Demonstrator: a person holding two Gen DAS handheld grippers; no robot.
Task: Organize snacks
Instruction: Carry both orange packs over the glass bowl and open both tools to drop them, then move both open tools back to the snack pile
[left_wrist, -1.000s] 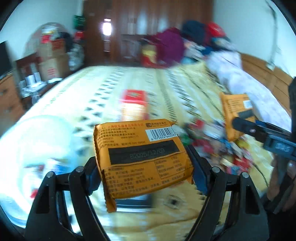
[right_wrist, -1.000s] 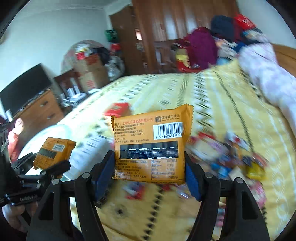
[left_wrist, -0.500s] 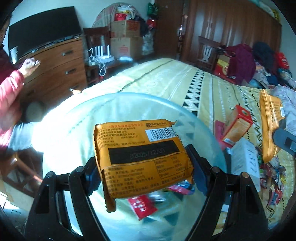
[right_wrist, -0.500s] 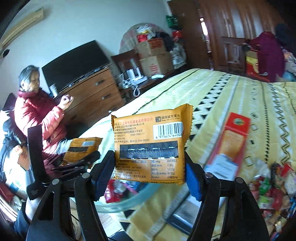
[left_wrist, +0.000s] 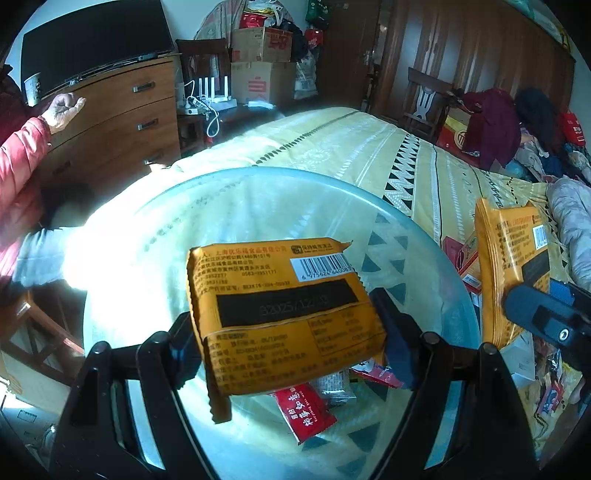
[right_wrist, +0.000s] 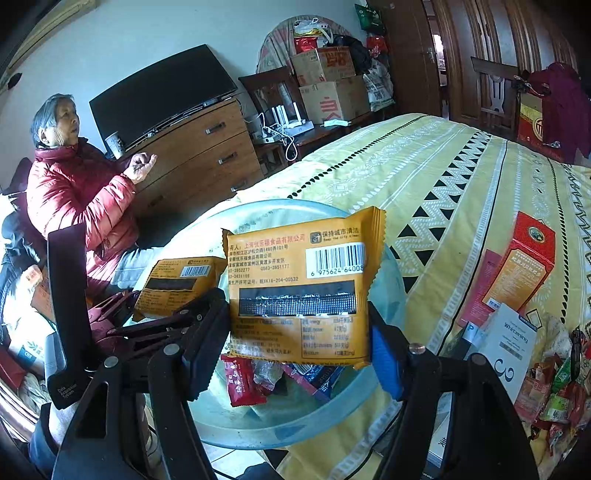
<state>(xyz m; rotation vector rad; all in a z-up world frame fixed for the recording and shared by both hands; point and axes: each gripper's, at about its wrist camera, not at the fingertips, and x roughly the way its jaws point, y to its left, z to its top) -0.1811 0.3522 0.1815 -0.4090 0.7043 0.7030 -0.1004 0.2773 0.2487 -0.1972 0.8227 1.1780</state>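
Over the yellow bed (right_wrist: 461, 192), each tool (left_wrist: 288, 332) (right_wrist: 295, 332) grips an orange packet (left_wrist: 280, 310) (right_wrist: 299, 288) above the clear bowl (left_wrist: 424, 236); releasing seems next.

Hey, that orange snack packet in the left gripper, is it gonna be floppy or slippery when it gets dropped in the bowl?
The orange packet looks puffy and holds its shape between the left gripper pads, so probably semi-stiff and light. Its film looks glossy, so it may slide on the clear bowl.

A grey-haired woman in a red padded jacket (right_wrist: 79, 195) sits beside the brown wooden dresser (right_wrist: 195, 155), which carries a black flat television (right_wrist: 162, 96); stacked cardboard boxes (right_wrist: 328, 83) stand behind
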